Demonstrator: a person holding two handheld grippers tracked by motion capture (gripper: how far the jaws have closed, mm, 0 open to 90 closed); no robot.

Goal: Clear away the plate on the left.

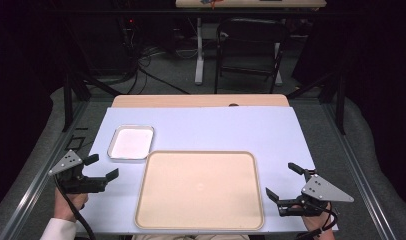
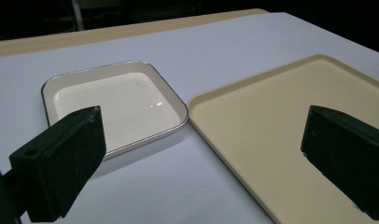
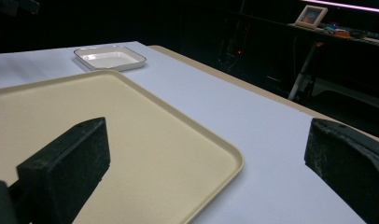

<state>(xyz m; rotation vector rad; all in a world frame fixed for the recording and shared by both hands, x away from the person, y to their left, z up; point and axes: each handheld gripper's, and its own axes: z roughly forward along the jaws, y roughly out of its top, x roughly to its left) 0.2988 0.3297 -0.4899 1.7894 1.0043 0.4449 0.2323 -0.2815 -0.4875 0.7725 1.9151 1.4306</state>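
A person seated at a table (image 1: 201,125) covered in pale lavender holds a two-jaw gripper in each hand, seen from the high view. At about eight o'clock on the table, the left gripper (image 1: 102,167) hangs over the table's left edge, its black jaws spread wide apart and holding nothing, the left hand (image 1: 68,202) and a white sleeve (image 1: 58,230) behind it. Just beyond its jaws, at about ten o'clock, sits a small square white dish (image 1: 131,143) with a thin metallic rim, empty; in the left gripper view the dish (image 2: 115,105) lies ahead between the parted jaws. Just beside the dish's near right corner, toward six o'clock, lies a large beige tray (image 1: 200,190), also empty, its corner close against the dish (image 2: 290,135). At about four o'clock, the right gripper (image 1: 283,182) hovers just off the tray's right edge, jaws likewise wide apart and empty; the right gripper view looks across the tray (image 3: 131,140) toward the distant dish (image 3: 109,57). Beyond the table's far edge, at twelve o'clock, a dark folding chair (image 1: 251,50) stands on the floor.
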